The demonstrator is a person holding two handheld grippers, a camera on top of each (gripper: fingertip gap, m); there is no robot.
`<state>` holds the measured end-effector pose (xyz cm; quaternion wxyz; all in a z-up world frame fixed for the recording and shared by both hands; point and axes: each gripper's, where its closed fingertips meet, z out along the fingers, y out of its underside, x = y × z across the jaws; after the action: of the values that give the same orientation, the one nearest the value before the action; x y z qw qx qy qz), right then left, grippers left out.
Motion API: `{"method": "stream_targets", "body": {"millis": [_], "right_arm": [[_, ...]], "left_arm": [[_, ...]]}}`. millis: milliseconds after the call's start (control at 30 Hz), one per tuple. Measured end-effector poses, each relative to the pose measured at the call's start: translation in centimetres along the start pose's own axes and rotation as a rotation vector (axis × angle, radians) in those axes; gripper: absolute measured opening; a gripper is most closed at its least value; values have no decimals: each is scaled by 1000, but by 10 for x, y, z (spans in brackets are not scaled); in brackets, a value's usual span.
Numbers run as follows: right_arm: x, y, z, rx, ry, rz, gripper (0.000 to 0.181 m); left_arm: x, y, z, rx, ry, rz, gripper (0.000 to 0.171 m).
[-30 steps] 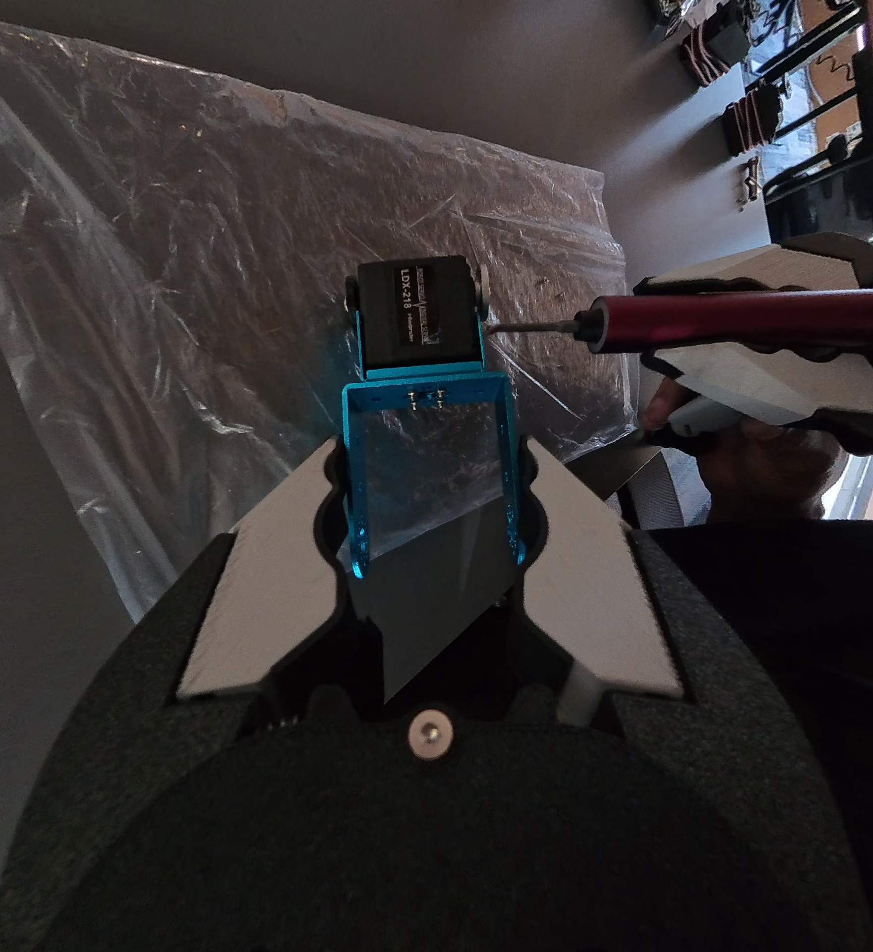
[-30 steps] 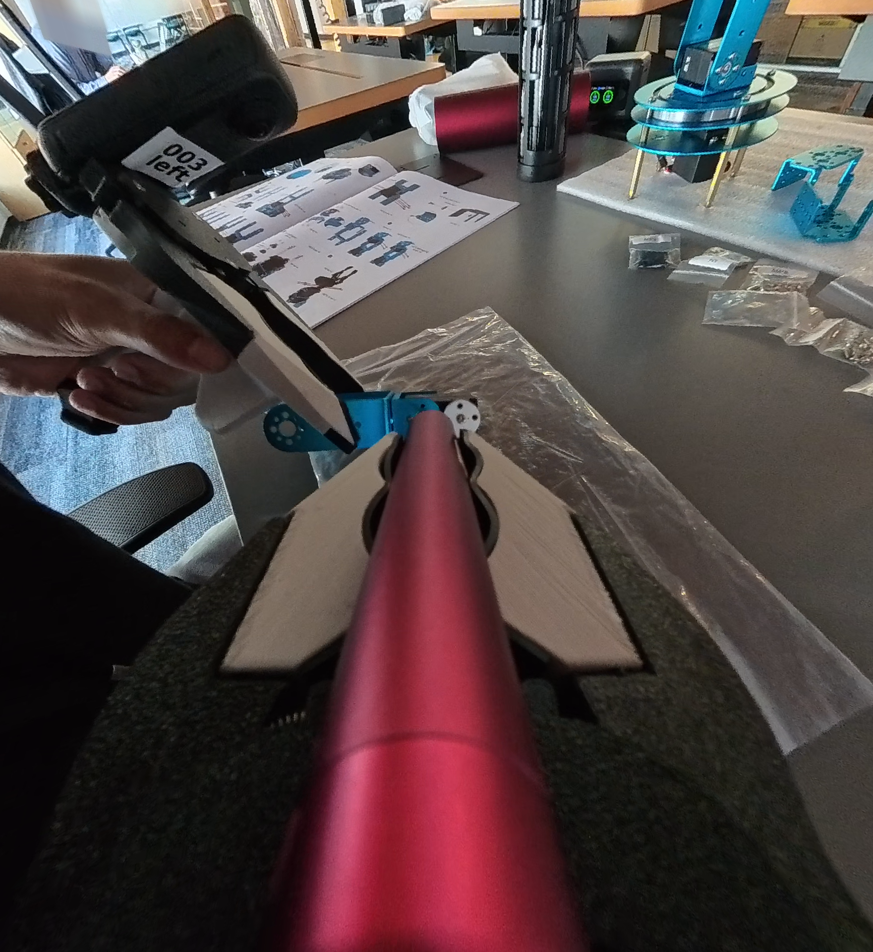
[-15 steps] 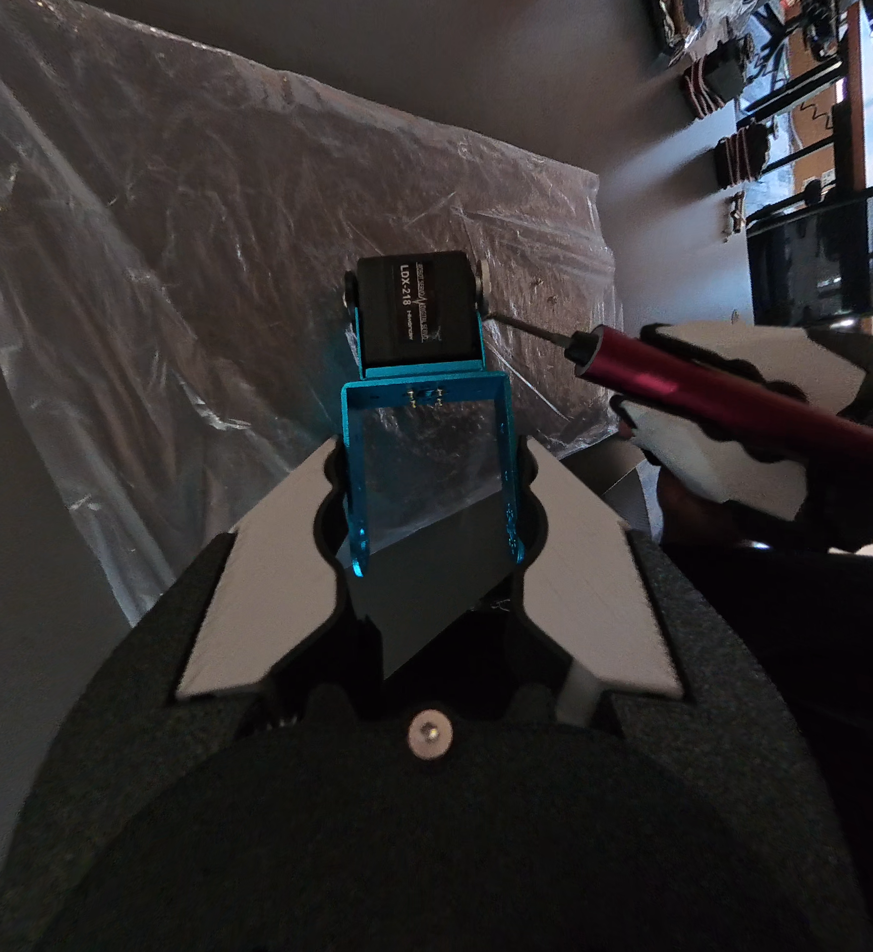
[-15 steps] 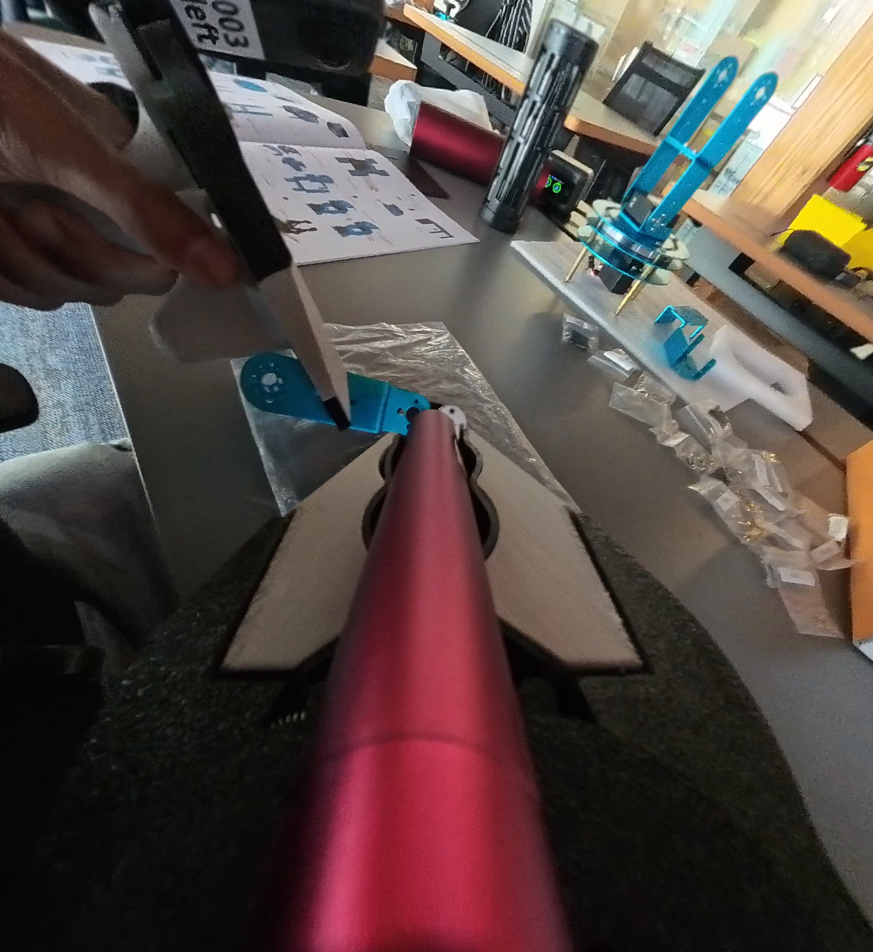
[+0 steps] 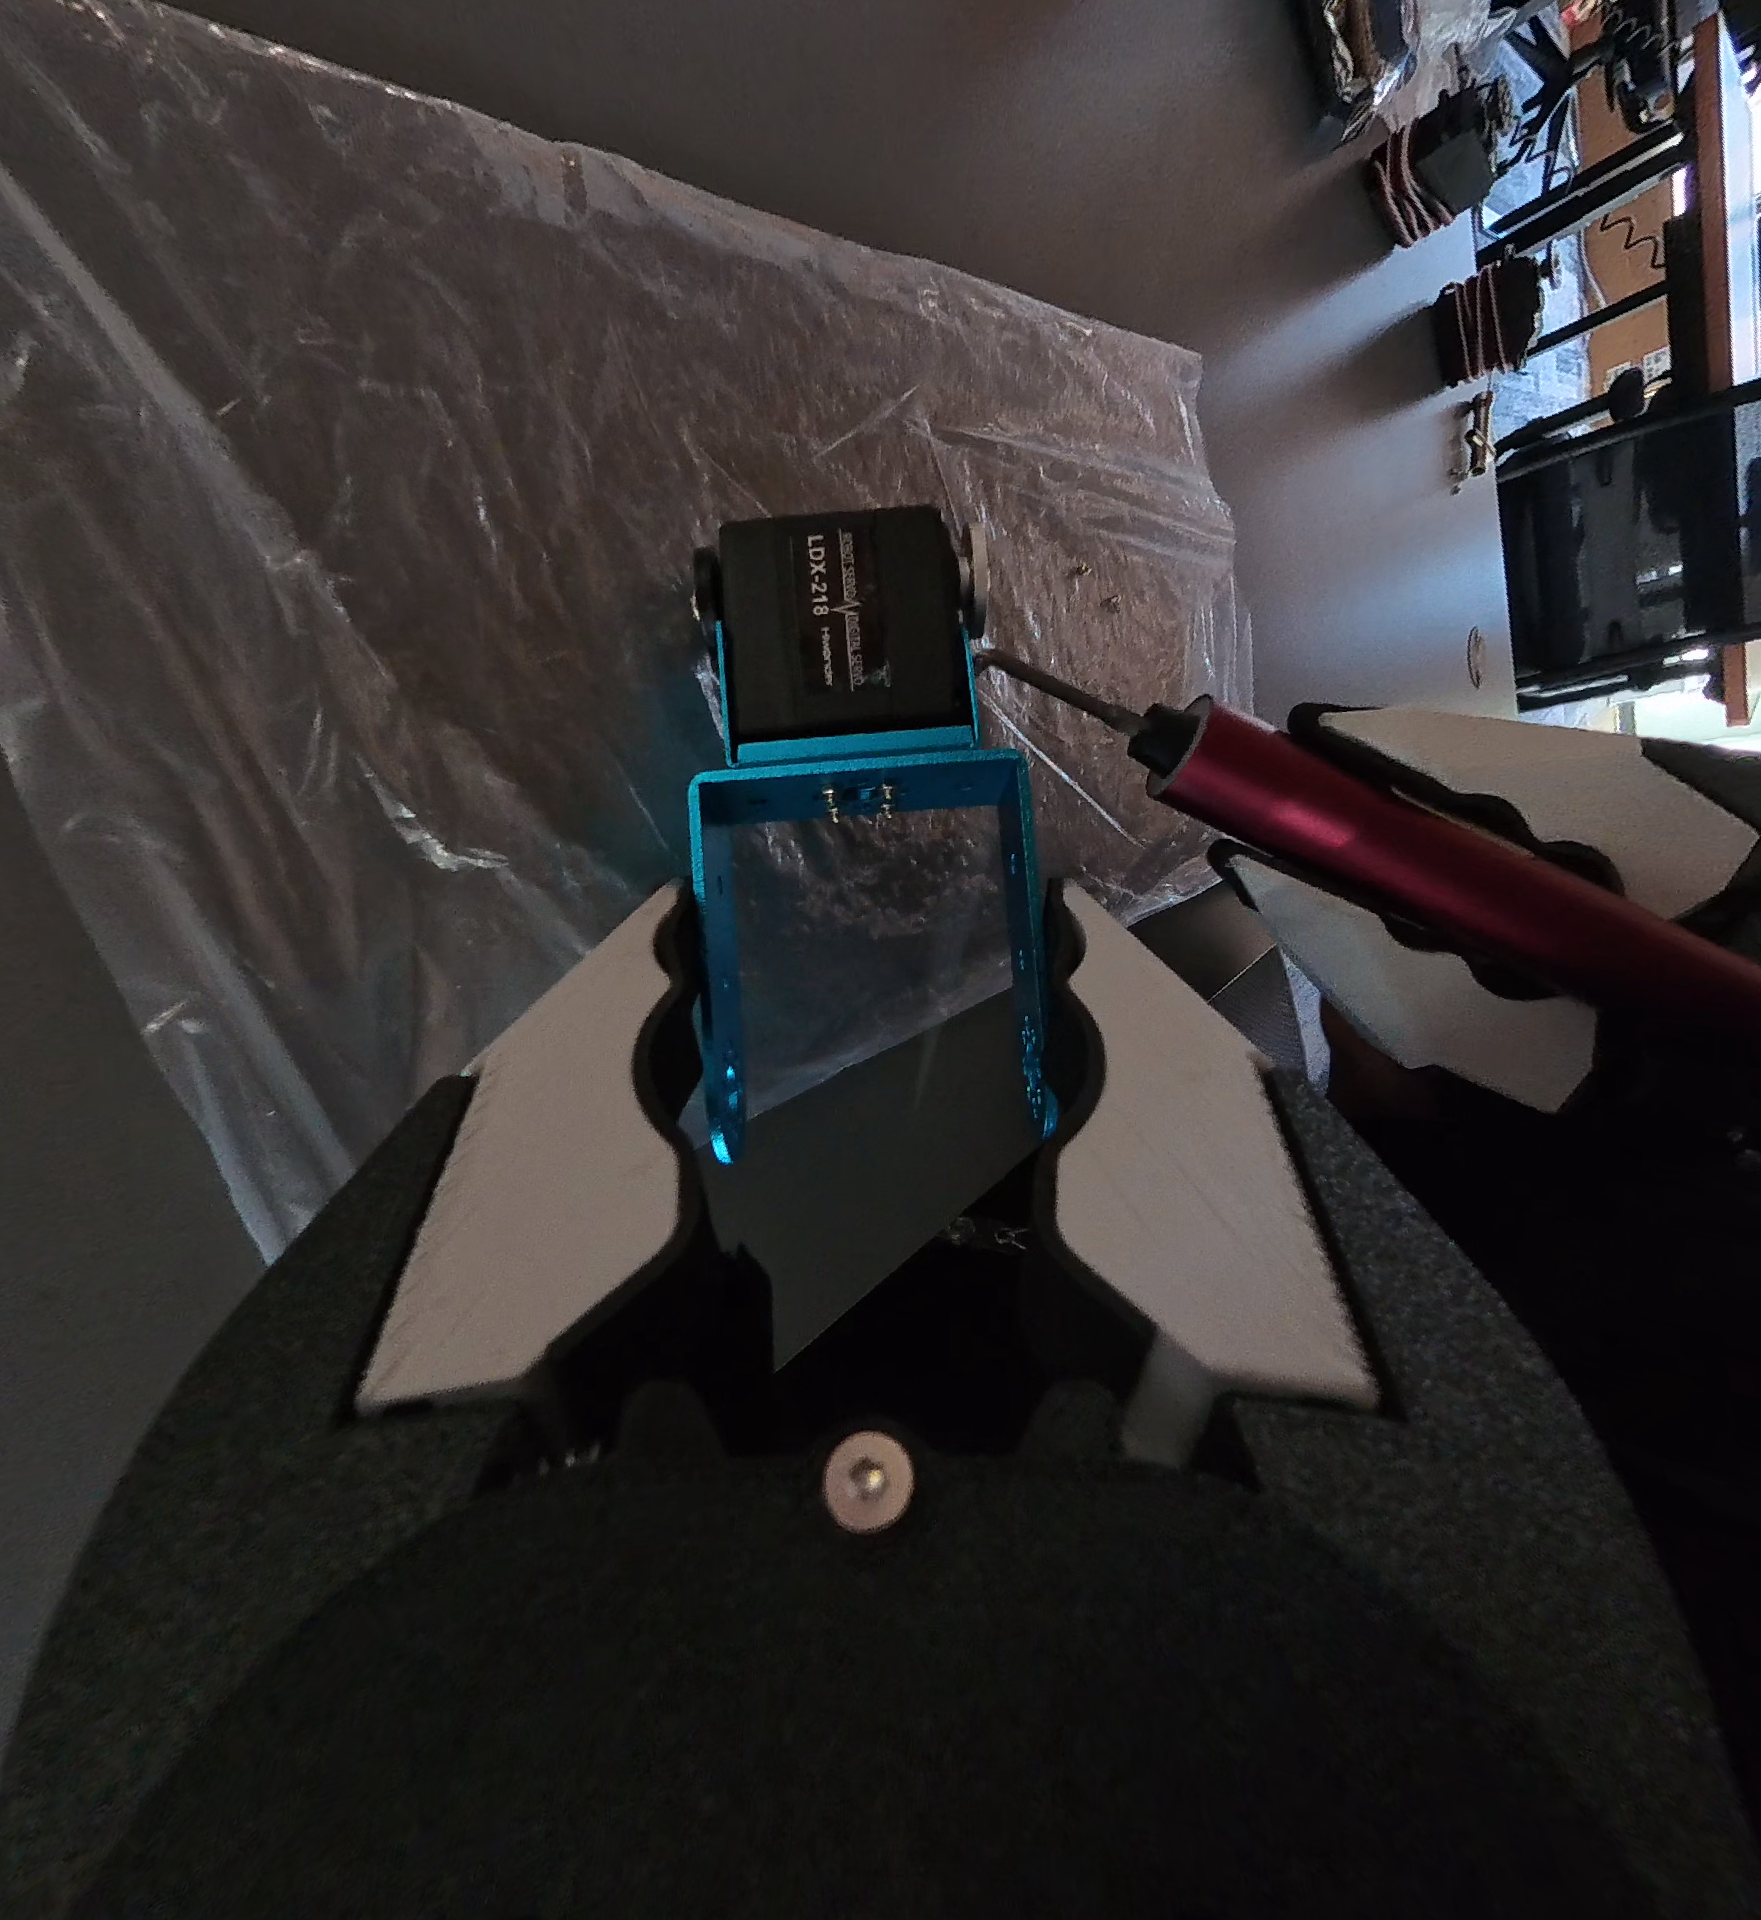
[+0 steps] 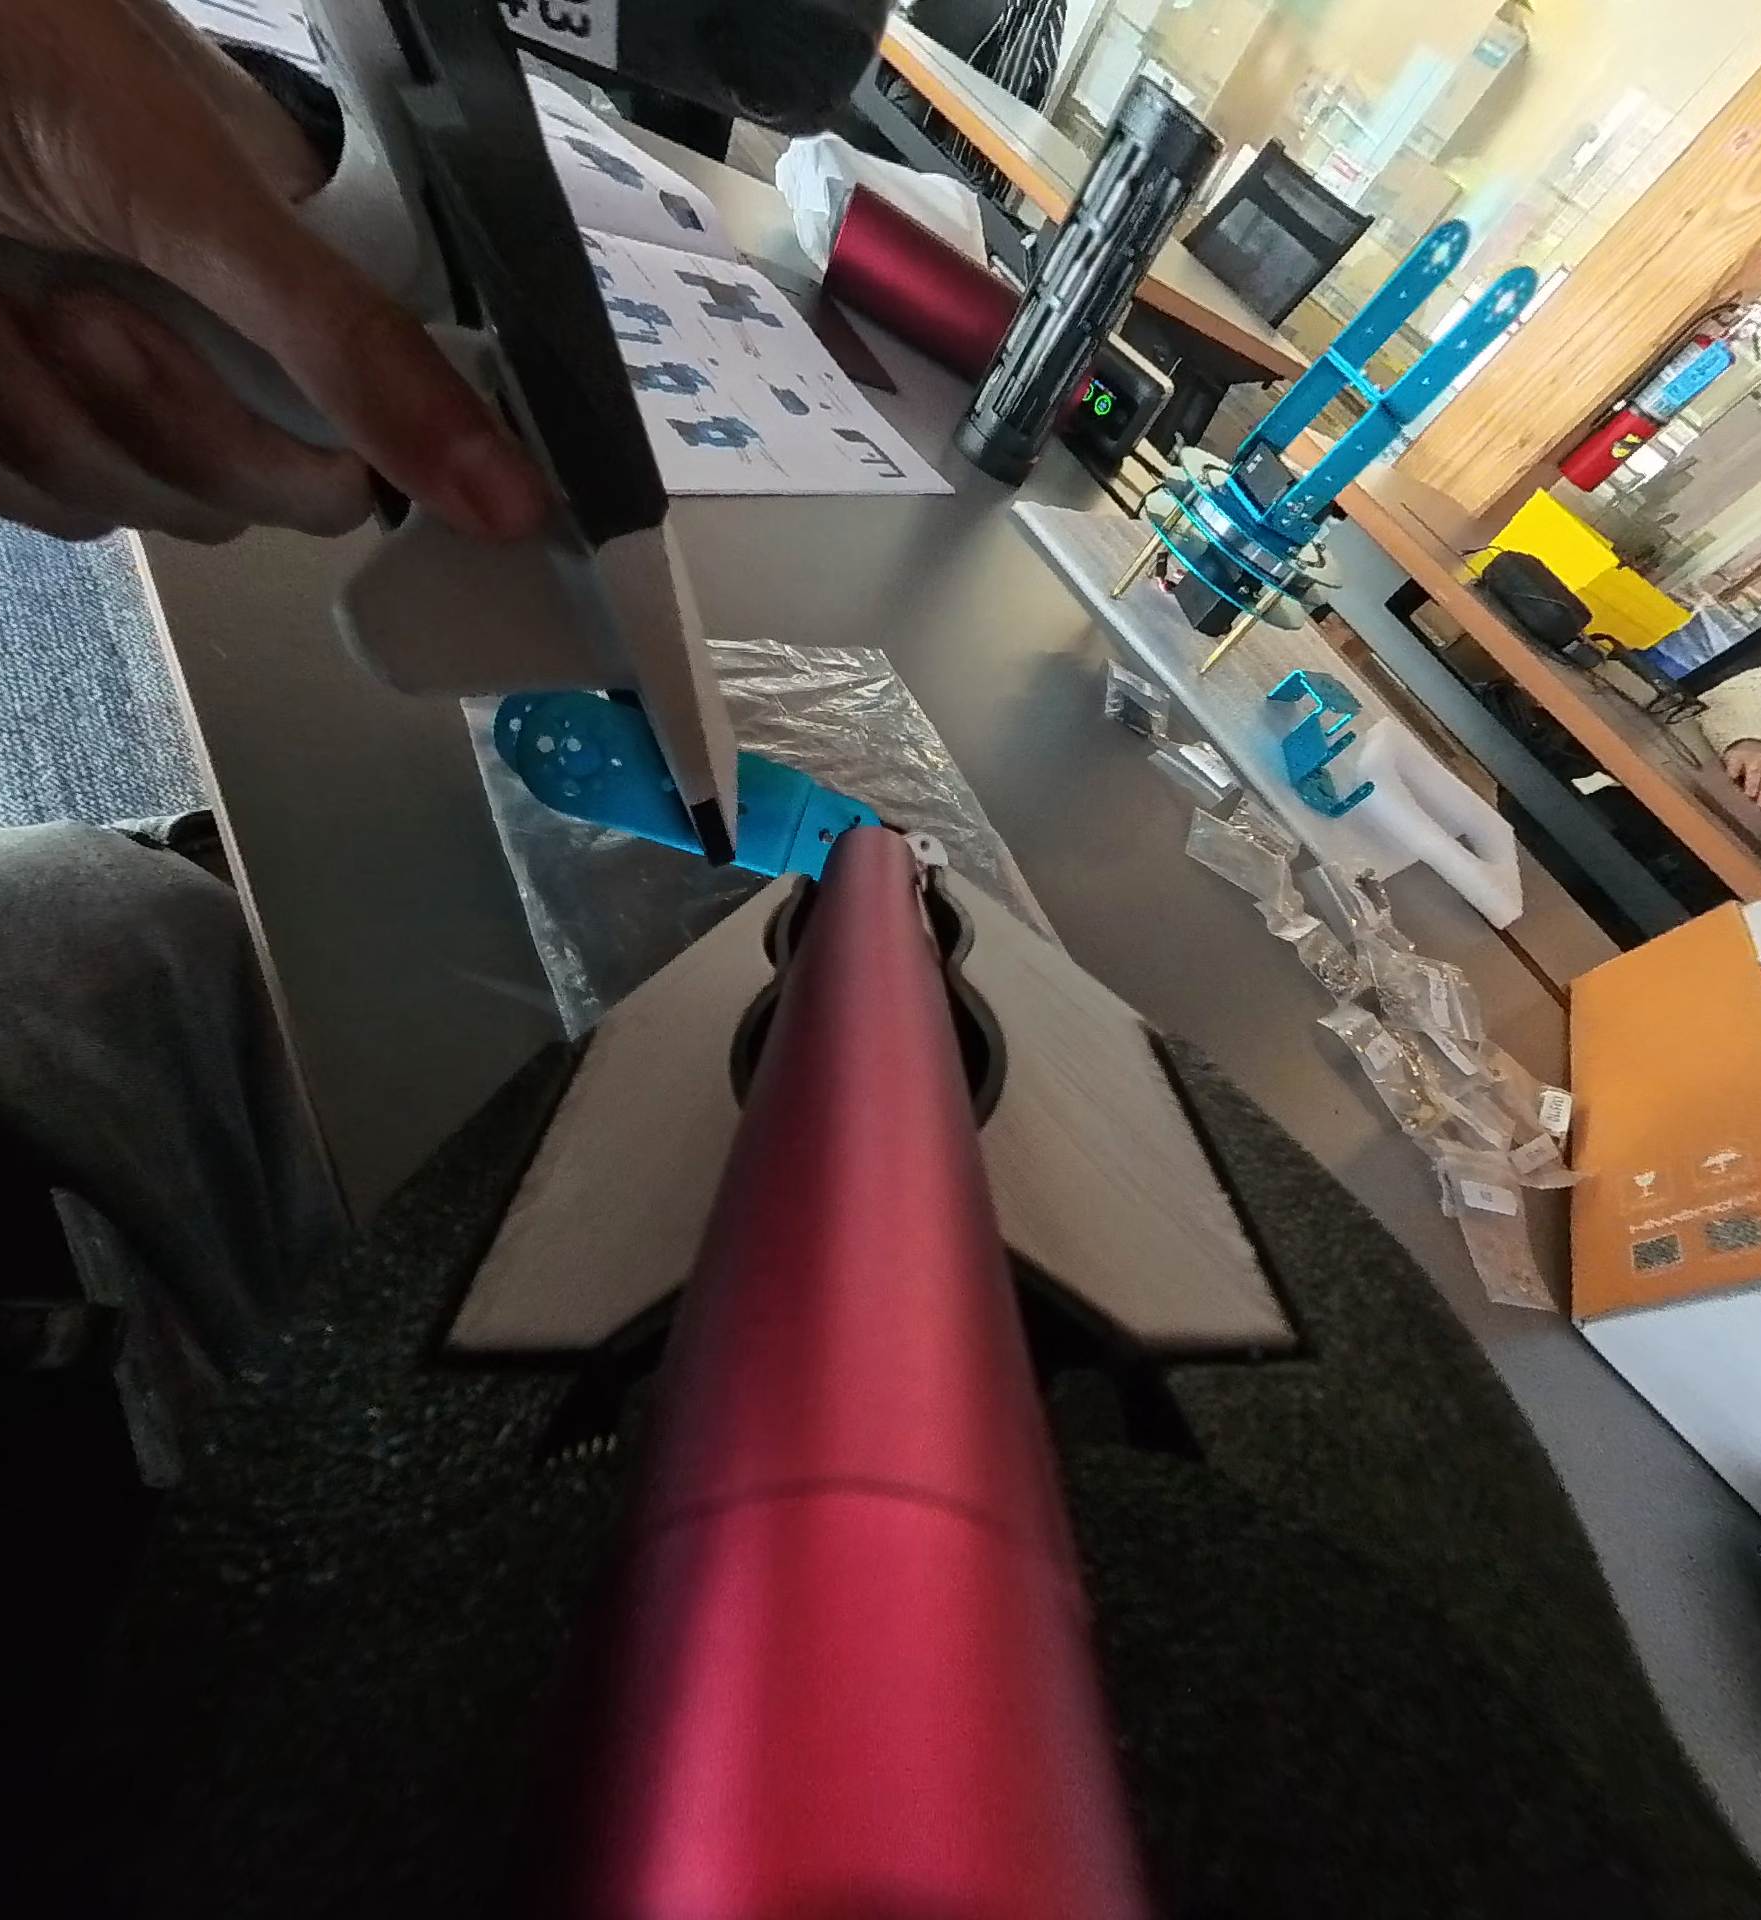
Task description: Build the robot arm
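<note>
My left gripper point(image 5: 863, 966) is shut on a blue U-shaped metal bracket point(image 5: 860, 821) that carries a black servo point(image 5: 840, 629) at its far end. It holds them above a clear plastic bag point(image 5: 336, 520). My right gripper point(image 6: 863, 914) is shut on a red electric screwdriver point(image 6: 834, 1351). In the left wrist view the screwdriver point(image 5: 1427, 862) comes in from the right and its thin bit point(image 5: 1047, 686) touches the bracket's right side by the servo. In the right wrist view the bracket point(image 6: 616, 779) shows under the left gripper's finger point(image 6: 678, 675); the bit is hidden behind the screwdriver body.
A grey table point(image 6: 1115, 748) holds an open instruction booklet point(image 6: 741, 395), a black cylinder point(image 6: 1084, 281), a blue arm assembly on a foam sheet point(image 6: 1302, 488), several small parts bags point(image 6: 1427, 1039) and an orange and white box point(image 6: 1717, 1122). A person's hand point(image 6: 149, 291) holds the left gripper.
The screwdriver has swung from level to slanting, with its handle lower, while its bit stays at the bracket's right side. The right wrist view has tilted and swung. The left gripper has held still.
</note>
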<state>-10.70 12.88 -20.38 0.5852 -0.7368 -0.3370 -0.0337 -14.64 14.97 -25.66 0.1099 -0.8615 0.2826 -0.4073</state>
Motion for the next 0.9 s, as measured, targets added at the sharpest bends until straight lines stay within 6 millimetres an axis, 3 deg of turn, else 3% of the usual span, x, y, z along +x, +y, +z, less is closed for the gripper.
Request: {"method": "stream_targets", "body": {"millis": [900], "right_arm": [[-1,-5,1,-27,35,-104,22]], "left_arm": [[0,0,0,-1,9,-3,64]]}}
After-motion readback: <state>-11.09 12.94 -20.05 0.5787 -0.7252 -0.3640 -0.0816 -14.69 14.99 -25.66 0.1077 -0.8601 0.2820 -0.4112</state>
